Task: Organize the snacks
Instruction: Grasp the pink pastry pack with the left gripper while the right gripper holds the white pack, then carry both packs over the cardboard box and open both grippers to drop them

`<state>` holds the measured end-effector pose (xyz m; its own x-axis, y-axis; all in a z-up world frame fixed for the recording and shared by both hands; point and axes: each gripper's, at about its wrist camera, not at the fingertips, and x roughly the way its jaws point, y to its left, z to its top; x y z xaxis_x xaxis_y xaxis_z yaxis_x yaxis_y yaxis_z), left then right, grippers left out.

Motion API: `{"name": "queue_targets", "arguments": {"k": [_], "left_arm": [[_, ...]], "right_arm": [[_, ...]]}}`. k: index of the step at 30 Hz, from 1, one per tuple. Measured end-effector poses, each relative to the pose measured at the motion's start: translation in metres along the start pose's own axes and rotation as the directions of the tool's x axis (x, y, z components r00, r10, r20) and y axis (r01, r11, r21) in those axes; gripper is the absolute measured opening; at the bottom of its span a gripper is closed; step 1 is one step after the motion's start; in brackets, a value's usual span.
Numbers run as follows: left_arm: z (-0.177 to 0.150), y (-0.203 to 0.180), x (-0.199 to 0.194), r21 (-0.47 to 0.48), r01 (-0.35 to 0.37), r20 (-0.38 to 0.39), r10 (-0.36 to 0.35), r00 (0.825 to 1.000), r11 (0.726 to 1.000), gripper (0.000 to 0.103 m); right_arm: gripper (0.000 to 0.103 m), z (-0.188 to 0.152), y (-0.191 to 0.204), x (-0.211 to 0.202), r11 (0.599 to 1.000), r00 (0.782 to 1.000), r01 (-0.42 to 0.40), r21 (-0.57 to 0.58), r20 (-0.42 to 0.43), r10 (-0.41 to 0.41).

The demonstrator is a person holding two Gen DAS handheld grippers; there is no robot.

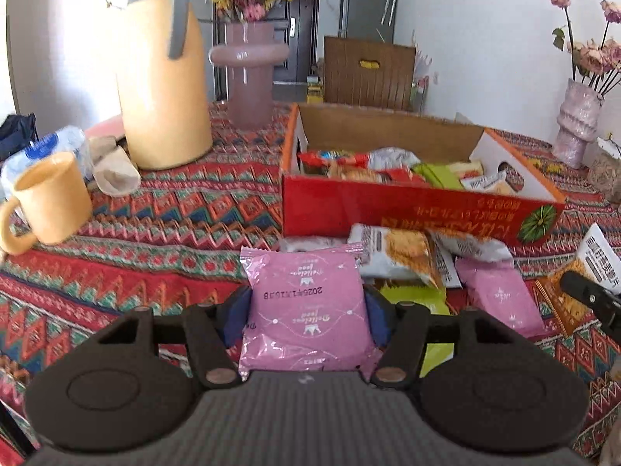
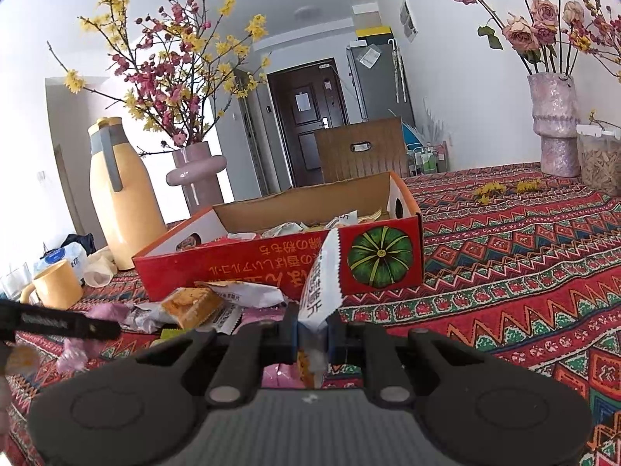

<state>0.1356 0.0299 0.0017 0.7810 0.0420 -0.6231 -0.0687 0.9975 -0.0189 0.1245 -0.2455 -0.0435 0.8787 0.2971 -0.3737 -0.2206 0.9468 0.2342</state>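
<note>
left gripper (image 1: pixel 306 310) clamps pink packet (image 1: pixel 306 303); right gripper (image 2: pixel 313 334) pinches white packet (image 2: pixel 320 287); red box (image 1: pixel 407 206) part-filled (several snacks (image 1: pixel 403 256) left on cloth).

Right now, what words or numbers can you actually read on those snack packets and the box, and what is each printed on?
"2026" then further date-code characters, seen upside down: pink packet held in the left tongs.
"Delicious food", upside down, under a small crown: same pink packet.
Orange Asian-script lettering, upside down: red box; I cannot read it out.
Black Asian-script characters: white packet in the right tongs; not readable to me.
Print on the loose packets: too small or blurred.
</note>
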Motion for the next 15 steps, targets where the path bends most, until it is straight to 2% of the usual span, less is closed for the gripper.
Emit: {"name": "queue_targets", "arguments": {"k": [5,15], "left_arm": [[0.017,0.0,-0.011,0.008,-0.002,0.048,0.002,0.999,1.0,0.062],[0.058,-0.018,-0.013,0.039,0.006,0.122,-0.011,0.992,0.999,0.062]], "right_arm": [[0.013,0.01,0.005,-0.01,1.0,1.0,-0.004,-0.02,0.02,0.005],[0.013,0.055,0.015,-0.01,0.996,0.995,0.006,-0.085,0.101,0.002]]}}
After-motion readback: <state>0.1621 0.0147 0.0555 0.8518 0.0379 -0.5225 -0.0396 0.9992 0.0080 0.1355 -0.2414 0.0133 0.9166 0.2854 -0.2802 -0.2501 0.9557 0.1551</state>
